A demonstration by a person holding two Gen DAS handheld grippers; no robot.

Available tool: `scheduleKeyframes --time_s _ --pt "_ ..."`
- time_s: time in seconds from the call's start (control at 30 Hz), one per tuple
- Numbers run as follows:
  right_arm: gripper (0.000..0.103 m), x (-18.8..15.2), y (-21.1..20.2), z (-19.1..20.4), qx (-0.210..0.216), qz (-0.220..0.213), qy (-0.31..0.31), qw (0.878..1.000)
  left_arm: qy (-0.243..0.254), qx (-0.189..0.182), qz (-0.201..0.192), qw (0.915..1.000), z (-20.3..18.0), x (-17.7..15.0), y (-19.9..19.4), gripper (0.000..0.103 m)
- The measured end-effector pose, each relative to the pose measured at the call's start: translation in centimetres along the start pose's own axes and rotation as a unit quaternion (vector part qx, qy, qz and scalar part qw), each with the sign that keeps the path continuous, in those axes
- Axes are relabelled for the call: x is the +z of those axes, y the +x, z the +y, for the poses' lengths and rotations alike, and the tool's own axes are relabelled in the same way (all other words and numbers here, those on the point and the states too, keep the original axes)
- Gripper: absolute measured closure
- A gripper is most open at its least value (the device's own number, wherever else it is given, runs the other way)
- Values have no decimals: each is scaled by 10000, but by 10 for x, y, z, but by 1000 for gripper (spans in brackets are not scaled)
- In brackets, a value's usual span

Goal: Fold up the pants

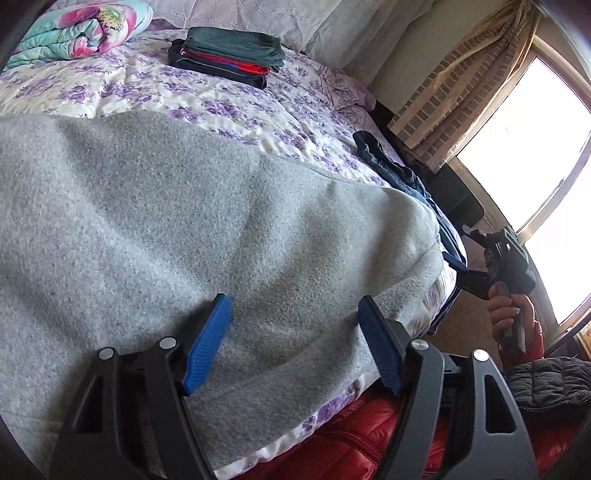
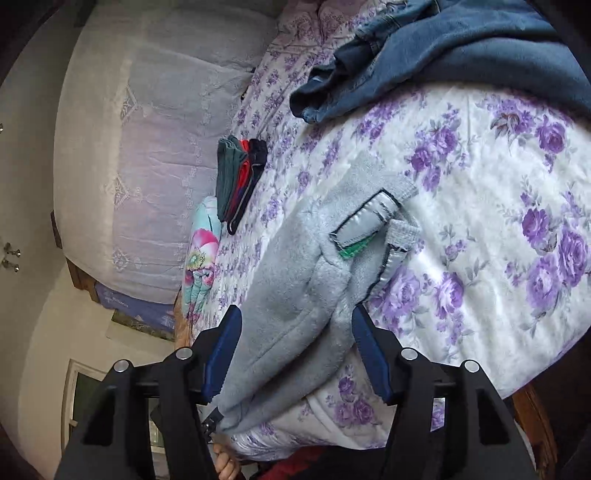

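Left gripper [image 1: 295,343]: jaws wide, blue ribbed pads [image 1: 208,341] apart, nothing clamped; grey fabric lies below and between them near the bed's front edge. Right gripper [image 2: 295,354]: jaws also wide, straddling a bunched fold of the same garment; pads flank the fabric, contact cannot be told. In the left wrist view the right gripper [image 1: 480,266] sits at the far side edge of the bed, held in a hand [image 1: 504,314] with a red sleeve.

Grey fleece pants [image 1: 184,221]: light heather grey, fuzzy knit texture, spread broad and mostly flat over the near part of the bed, soft shallow creases, edge draped at the bed's corner. From the right wrist view the pants [image 2: 295,295] show fluffy fleece, a ribbed end, a silvery grey panel with dark trim [image 2: 365,221], and a small green tag [image 2: 352,251] beneath it.

Bedspread [image 2: 480,184]: white with purple roses, under the pants. Blue jeans [image 2: 424,55] crumpled near the bed's side edge, apart from the grey pants. Stack of folded clothes [image 1: 229,55], dark green on top, red and black below, further back toward the pillows [image 1: 295,18]. Rolled floral quilt [image 1: 81,29] beside the stack. Curtain [image 1: 461,85] and bright window [image 1: 535,147] off to the side. Red puffer jacket [image 1: 369,435] beneath the left gripper.
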State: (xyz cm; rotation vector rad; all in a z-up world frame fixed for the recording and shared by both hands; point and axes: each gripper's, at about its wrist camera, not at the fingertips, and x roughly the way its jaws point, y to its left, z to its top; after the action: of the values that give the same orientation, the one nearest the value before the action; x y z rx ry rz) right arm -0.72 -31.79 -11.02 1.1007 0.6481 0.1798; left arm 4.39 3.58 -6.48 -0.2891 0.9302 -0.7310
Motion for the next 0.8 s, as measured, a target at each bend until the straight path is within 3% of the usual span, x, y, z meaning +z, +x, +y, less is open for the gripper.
scheduleKeyframes --time_s 0.2,0.3,0.43,0.5,0.57,0.63,0.73,0.8 --pt "40 -1 6 -10 -195 118 378 9990 100 -1 -33 9999 -1 -1 1 30" --pt "27 4 22 -20 -247 144 669 9974 175 21 -58 9998 -3 -3 1 29" --pt "22 15 40 -23 -214 28 704 9973 231 42 -78 9997 -4 -4 1 29" --pt "27 21 48 -11 -128 -50 325 9994 215 45 -86 9997 -4 -3 1 29" --pt "65 28 53 5 -160 -85 -204 9996 176 46 -109 9998 -4 -3 1 29" --pt "72 39 46 35 79 -299 -848 9959 90 -1 -194 9998 -3 -3 -2 29" --pt "74 42 22 73 478 -570 -1668 9832 -87 -67 -443 9990 0 -1 -9 30" --pt "74 40 10 72 395 -660 -1908 9786 -111 -99 -548 9984 -3 0 -11 30"
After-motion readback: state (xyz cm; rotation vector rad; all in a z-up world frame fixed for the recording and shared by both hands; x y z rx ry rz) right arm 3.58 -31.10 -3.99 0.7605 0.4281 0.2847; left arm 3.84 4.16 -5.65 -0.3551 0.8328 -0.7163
